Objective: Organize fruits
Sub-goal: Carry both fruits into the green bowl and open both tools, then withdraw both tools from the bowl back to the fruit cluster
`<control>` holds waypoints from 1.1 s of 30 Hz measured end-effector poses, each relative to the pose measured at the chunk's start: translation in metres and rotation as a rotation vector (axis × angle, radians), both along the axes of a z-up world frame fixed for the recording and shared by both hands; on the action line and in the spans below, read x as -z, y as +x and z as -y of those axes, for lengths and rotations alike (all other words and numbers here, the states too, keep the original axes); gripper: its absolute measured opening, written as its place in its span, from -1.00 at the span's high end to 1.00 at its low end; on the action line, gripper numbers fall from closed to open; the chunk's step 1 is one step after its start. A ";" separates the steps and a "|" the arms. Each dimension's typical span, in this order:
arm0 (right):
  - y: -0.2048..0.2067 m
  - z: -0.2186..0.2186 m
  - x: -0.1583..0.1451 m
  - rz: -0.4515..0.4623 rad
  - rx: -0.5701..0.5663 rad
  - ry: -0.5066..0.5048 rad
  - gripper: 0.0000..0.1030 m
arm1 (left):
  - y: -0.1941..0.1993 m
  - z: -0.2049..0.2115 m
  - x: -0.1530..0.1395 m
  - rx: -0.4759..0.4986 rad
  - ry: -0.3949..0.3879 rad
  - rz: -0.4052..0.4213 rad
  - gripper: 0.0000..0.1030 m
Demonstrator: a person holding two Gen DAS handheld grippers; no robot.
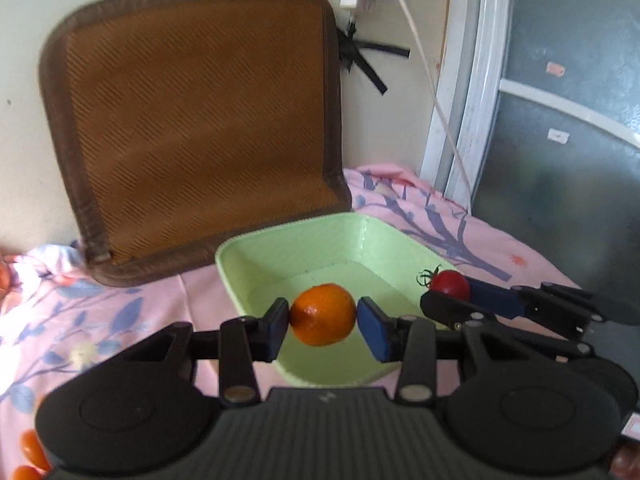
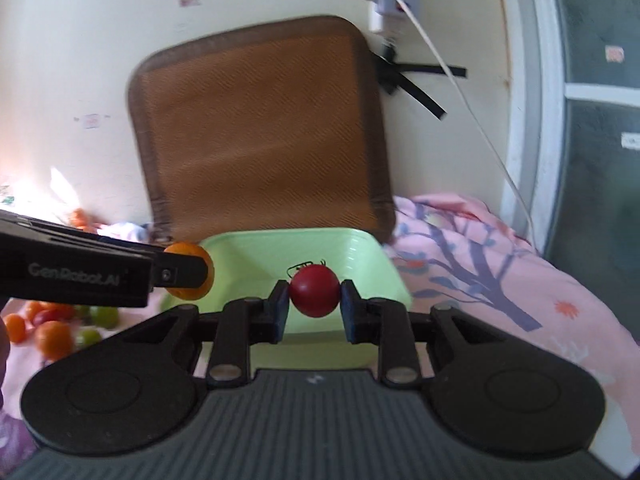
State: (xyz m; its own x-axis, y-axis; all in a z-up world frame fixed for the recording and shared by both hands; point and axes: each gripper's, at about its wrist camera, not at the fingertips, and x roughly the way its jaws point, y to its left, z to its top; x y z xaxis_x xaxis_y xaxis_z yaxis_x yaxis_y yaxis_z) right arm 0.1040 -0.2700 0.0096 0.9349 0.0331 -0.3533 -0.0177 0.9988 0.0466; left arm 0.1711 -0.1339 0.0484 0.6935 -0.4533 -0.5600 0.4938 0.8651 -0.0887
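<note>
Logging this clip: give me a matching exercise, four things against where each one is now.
Things:
1. orange
2. tomato
3. tray
4. cushion

Places:
A. leaning on the wall
B. in the right gripper
C. on the pink sheet, nothing in it
D. in the left gripper

Pairs: 1-D, 2-B, 3-C, 4-A

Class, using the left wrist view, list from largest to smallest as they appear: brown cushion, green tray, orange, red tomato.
1. brown cushion
2. green tray
3. orange, though it sits nearer the camera
4. red tomato
</note>
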 end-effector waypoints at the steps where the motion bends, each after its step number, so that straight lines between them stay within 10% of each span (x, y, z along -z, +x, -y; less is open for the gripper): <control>1: 0.003 0.003 0.003 -0.008 0.006 0.001 0.42 | 0.002 0.004 0.003 -0.002 0.008 -0.007 0.24; 13: 0.003 0.007 0.011 0.038 0.030 -0.015 0.34 | -0.020 -0.008 0.003 -0.065 -0.003 0.021 0.20; 22: -0.022 0.011 0.000 0.163 0.037 0.075 0.35 | -0.098 -0.133 -0.013 -0.235 -0.027 0.078 0.20; 33: -0.055 -0.086 -0.001 -0.006 -0.362 0.083 0.35 | -0.089 -0.203 0.019 -0.353 0.065 0.031 -0.02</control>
